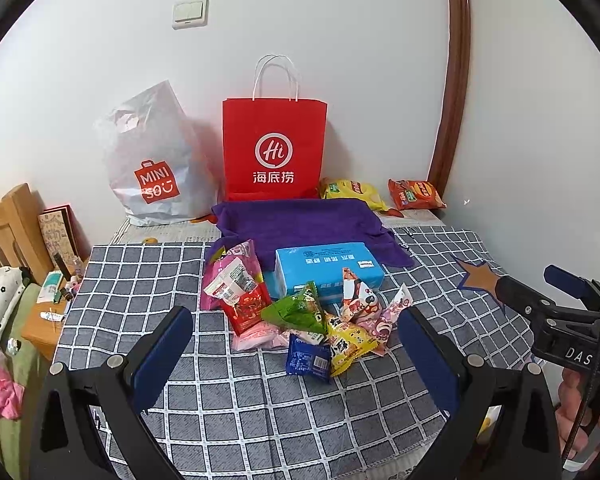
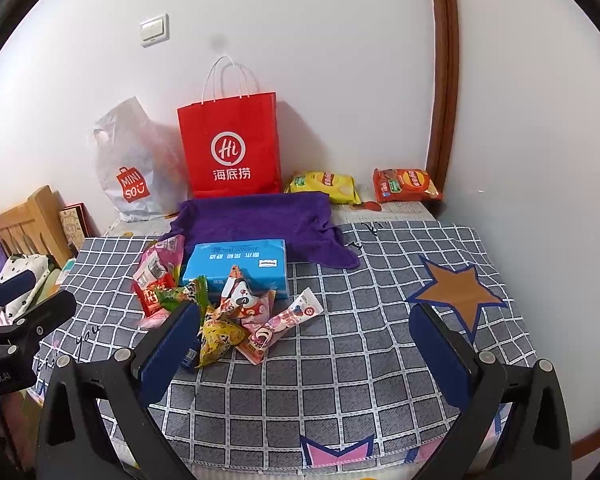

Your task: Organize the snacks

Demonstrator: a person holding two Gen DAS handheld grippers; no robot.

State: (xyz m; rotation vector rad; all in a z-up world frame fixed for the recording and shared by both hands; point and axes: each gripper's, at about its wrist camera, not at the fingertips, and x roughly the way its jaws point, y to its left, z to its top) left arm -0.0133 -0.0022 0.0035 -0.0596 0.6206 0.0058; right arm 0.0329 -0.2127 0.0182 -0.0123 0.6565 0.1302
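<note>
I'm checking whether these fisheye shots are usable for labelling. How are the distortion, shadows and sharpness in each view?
Left wrist view: strong barrel distortion bows the door frame, black vignette at the corners; the red paper bag casts a soft shadow on the wall; its print is sharp. Right wrist view: same bowing and vignette; the snack pile is legible, the wall evenly lit, without glare.

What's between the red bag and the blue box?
A purple towel lies between the red bag and the blue box; both views show it.

A purple towel (image 1: 300,224) lies beside a blue tissue pack (image 1: 328,268).
</note>
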